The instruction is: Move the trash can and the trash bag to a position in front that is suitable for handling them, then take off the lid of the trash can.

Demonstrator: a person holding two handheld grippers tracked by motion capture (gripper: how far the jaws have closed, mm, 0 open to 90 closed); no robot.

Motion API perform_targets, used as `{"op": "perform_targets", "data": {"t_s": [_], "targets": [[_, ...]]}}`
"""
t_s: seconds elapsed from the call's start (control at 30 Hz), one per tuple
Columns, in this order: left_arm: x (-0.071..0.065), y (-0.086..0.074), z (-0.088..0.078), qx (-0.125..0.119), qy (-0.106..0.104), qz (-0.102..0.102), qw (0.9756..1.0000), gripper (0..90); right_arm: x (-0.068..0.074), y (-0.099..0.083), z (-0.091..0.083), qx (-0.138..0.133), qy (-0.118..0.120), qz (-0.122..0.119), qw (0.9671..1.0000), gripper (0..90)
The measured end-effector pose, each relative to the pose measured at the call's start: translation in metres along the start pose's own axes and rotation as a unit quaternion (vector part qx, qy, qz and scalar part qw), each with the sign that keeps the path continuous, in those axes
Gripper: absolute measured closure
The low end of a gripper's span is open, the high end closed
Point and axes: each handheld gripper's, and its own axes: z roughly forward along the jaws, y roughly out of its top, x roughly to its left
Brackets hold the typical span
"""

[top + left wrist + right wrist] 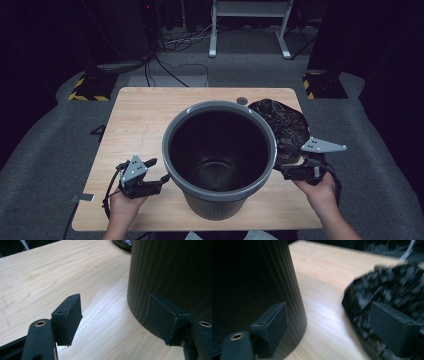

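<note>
Black jaws of both grippers stand wide apart with nothing between them. The left gripper (156,171) sits just beside the bin's (220,155) left wall, and in the left gripper view one pad (161,315) lies close against that ribbed wall (172,277) while the other pad (70,315) hangs over bare wood. The right gripper (291,167) sits on the other side of the bin, between its wall and a crumpled black bag (282,122).

The bin stands upright near the middle of the table (140,120), toward the person's edge. Its long axis runs straight up and its mouth faces the ceiling; the inside looks bare, with no liner in it.

Judging from this, the likely work is fitting the bag into the bin. The main risk is a knock: the bin is tall and probably light, and a jaw catching its rim or wall could slide it or tip it toward the near table edge, which is close. The right gripper's view is blurred, so that hand seems to be moving, and a hurried grab could pinch only a thin fold of the slippery bag (387,292), which could slip free. The bag could also snag on the rim.
</note>
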Motion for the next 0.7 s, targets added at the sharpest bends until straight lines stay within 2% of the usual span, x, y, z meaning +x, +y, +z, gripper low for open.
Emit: {"op": "perform_targets", "data": {"t_s": [0.03,0.07,0.2,0.23,0.27,0.33,0.37,0.4,0.47,0.5,0.7], "targets": [[0.001,0.0,0.0,-0.001,0.0,-0.004,1.0,28.2,0.0,0.013,-0.011,-0.013,0.001,-0.007,0.9999,19.9],[0.002,-0.001,-0.001,-0.003,0.0,-0.006,1.0,28.2,0.0,0.013,-0.011,-0.013,0.001,-0.007,0.9999,19.9],[0.005,-0.002,-0.006,-0.003,0.009,-0.002,1.0,28.2,-0.004,0.042,-0.028,-0.033,0.015,-0.014,0.9993,25.7],[0.006,-0.003,-0.008,-0.003,0.01,-0.002,0.9999,28.2,-0.004,0.055,-0.033,-0.035,0.013,-0.027,0.9989,27.9],[0.007,-0.005,-0.01,-0.003,0.012,-0.003,0.9999,28.2,-0.004,0.055,-0.033,-0.035,0.013,-0.027,0.9989,27.9],[0.008,-0.008,-0.014,0.001,0.017,-0.002,0.9998,28.2,-0.005,0.074,-0.035,-0.031,0.022,-0.037,0.9986,28.6],[0.009,-0.01,-0.016,0.003,0.019,-0.004,0.9998,28.2,-0.005,0.074,-0.035,-0.031,0.022,-0.037,0.9986,28.6],[0.01,-0.012,-0.018,0.003,0.022,-0.006,0.9997,28.6,-0.006,0.086,-0.036,-0.033,0.028,-0.041,0.9982,29.8],[0.011,-0.015,-0.024,0.005,0.025,-0.009,0.9996,29.0,-0.006,0.099,-0.037,-0.035,0.03,-0.045,0.9979,30.4],[0.011,-0.017,-0.027,0.006,0.031,-0.012,0.9994,29.0,-0.006,0.099,-0.037,-0.035,0.03,-0.045,0.9979,30.4],[0.013,-0.029,-0.049,0.006,0.052,-0.038,0.9979,29.7,-0.002,0.136,-0.035,-0.036,0.035,-0.065,0.9966,31.5]]}}
